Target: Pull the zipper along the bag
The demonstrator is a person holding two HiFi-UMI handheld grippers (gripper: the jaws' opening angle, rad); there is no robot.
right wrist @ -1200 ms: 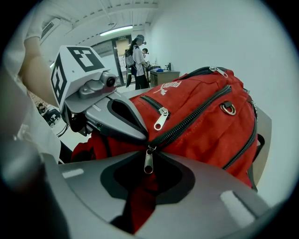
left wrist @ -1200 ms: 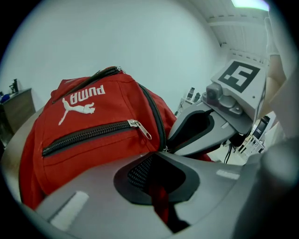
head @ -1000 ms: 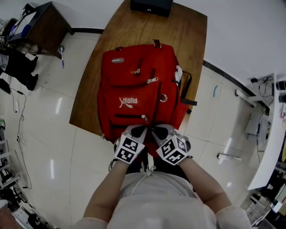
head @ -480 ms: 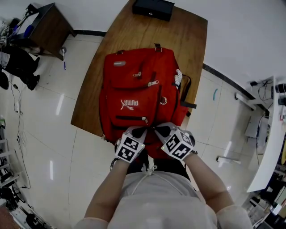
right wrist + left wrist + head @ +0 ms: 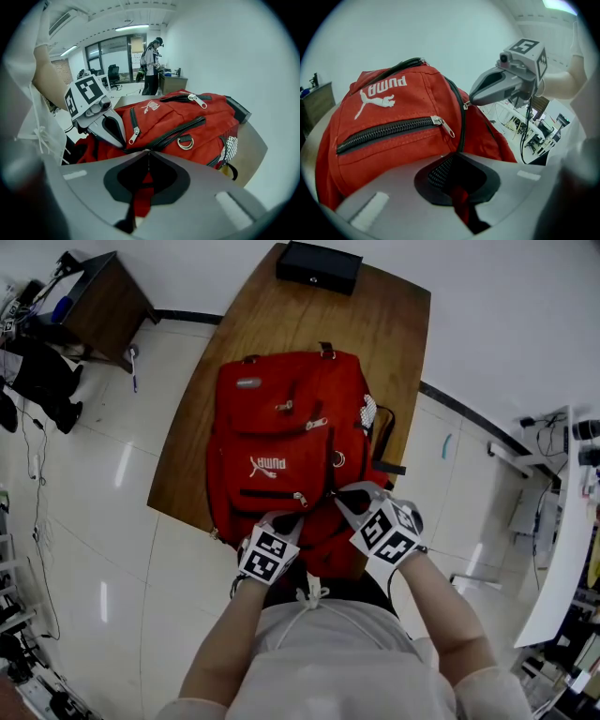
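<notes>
So the red backpack [image 5: 281, 456] lay on the wooden table [image 5: 375, 324], bottom end at the near edge. Our left gripper [image 5: 285, 519] pinched its red fabric there, and our right gripper [image 5: 343, 495] sat clamped on the zipper pull [image 5: 147, 151] just beside it.

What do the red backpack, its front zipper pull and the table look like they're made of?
The red backpack looks like matte woven fabric, likely nylon or polyester; soft creases. The front zipper pull is silvery and shiny, probably metal. The table shows smooth brown grain: wood or veneer.
</notes>
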